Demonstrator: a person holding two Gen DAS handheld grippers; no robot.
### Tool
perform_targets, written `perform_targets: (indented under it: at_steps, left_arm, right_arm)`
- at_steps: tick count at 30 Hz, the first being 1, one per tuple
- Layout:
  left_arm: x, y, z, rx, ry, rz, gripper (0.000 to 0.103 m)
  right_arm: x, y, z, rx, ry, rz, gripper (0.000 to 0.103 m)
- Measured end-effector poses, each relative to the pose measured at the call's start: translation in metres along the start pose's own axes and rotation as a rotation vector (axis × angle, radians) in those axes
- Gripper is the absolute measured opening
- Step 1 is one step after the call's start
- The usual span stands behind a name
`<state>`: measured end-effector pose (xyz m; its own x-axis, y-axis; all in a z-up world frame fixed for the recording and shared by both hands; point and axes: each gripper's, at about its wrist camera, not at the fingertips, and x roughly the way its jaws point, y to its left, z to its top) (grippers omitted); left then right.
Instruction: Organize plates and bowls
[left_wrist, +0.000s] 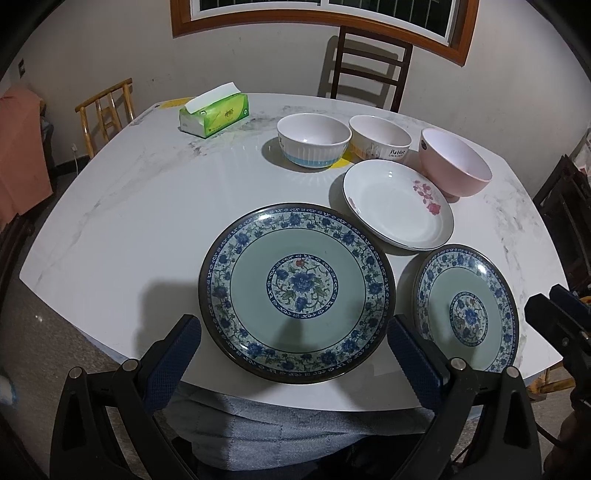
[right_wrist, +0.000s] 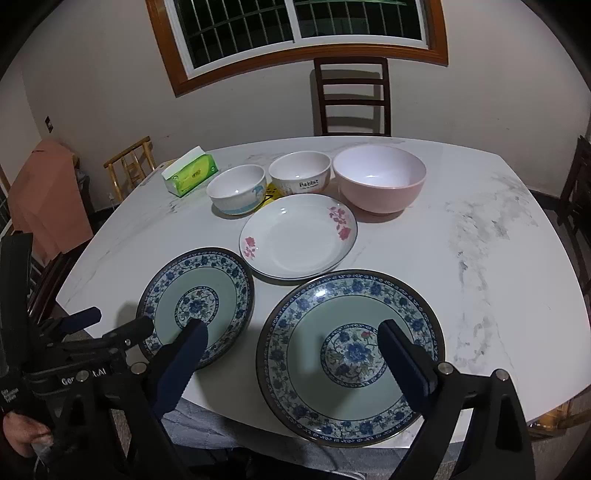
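Both tongs hover at the near edge of the counter (left_wrist: 110, 206), over the person's lap. Left tongs (left_wrist: 293, 347) stand wide apart, nothing between the pads, framing the near rim of one blue-patterned plate (left_wrist: 297, 291). Right tongs (right_wrist: 291, 354) are likewise spread, clamped on nothing, above the second blue-patterned plate (right_wrist: 351, 354). Landmark: the white plate with pink flowers (right_wrist: 299, 236), middle of the counter. The two blue-patterned plates lie nearer than it, side by side, just apart from each other and from the white plate's near rim; whether any rims touch I cannot tell. All three plates lie flat and single, none stacked. Behind the white plate stand three bowls in a row, all upright: a ribbed white bowl with a blue band (right_wrist: 236, 188) behind and to its left, a cream bowl lettered "Rabbit" (right_wrist: 299, 175) straight behind, a larger pink bowl (right_wrist: 379, 179) behind and to its right. The bowls sit close together, none nested. A scrap of yellow (right_wrist: 271, 192) shows on the counter between the first two bowls. Farther left of the bowls, a green tissue pack (right_wrist: 190, 173). Beyond the counter, a dark chair (right_wrist: 352, 96) under a window (right_wrist: 295, 29). Judgement: sorting not visibly begun. Plates still to be stacked, bowls still to be nested. Likely first step is a grip on a near plate's rim.
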<state>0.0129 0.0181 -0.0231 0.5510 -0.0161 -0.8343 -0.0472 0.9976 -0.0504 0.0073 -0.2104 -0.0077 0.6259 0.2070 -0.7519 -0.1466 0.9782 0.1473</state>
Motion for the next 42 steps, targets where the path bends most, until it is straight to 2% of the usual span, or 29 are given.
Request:
perform_targets:
  at_steps: [9, 14, 18, 22, 25, 29, 31, 35, 40, 42]
  left_arm:
    - [0.005, 0.031, 0.017, -0.078, 0.026, -0.067, 0.091]
    - [0.009, 0.058, 0.027, -0.137, 0.054, -0.112, 0.088]
    - [0.016, 0.080, 0.034, -0.192, 0.083, -0.164, 0.088]
    - [0.027, 0.094, 0.036, -0.221, 0.121, -0.193, 0.085]
    - [0.037, 0.101, 0.035, -0.246, 0.157, -0.217, 0.081]
    - [0.050, 0.109, 0.033, -0.278, 0.202, -0.239, 0.073]
    - [0.055, 0.112, 0.033, -0.291, 0.217, -0.247, 0.068]
    - [0.063, 0.118, 0.034, -0.297, 0.227, -0.241, 0.062]
    - [0.071, 0.126, 0.035, -0.308, 0.227, -0.242, 0.054]
    - [0.074, 0.127, 0.034, -0.305, 0.229, -0.239, 0.052]
  right_arm:
    - [0.014, 0.002, 0.011, -0.020, 0.046, 0.103, 0.094]
    - [0.032, 0.008, 0.017, -0.031, 0.108, 0.170, 0.093]
    - [0.052, 0.013, 0.023, -0.027, 0.172, 0.229, 0.072]
    - [0.072, 0.019, 0.028, -0.025, 0.227, 0.250, 0.070]
    - [0.084, 0.021, 0.032, -0.020, 0.260, 0.271, 0.065]
    - [0.104, 0.024, 0.036, -0.014, 0.299, 0.283, 0.049]
    - [0.113, 0.025, 0.037, -0.001, 0.325, 0.290, 0.045]
    - [0.129, 0.027, 0.037, 0.001, 0.356, 0.287, 0.037]
    - [0.148, 0.026, 0.038, 0.004, 0.384, 0.277, 0.036]
    - [0.155, 0.025, 0.037, 0.011, 0.396, 0.282, 0.030]
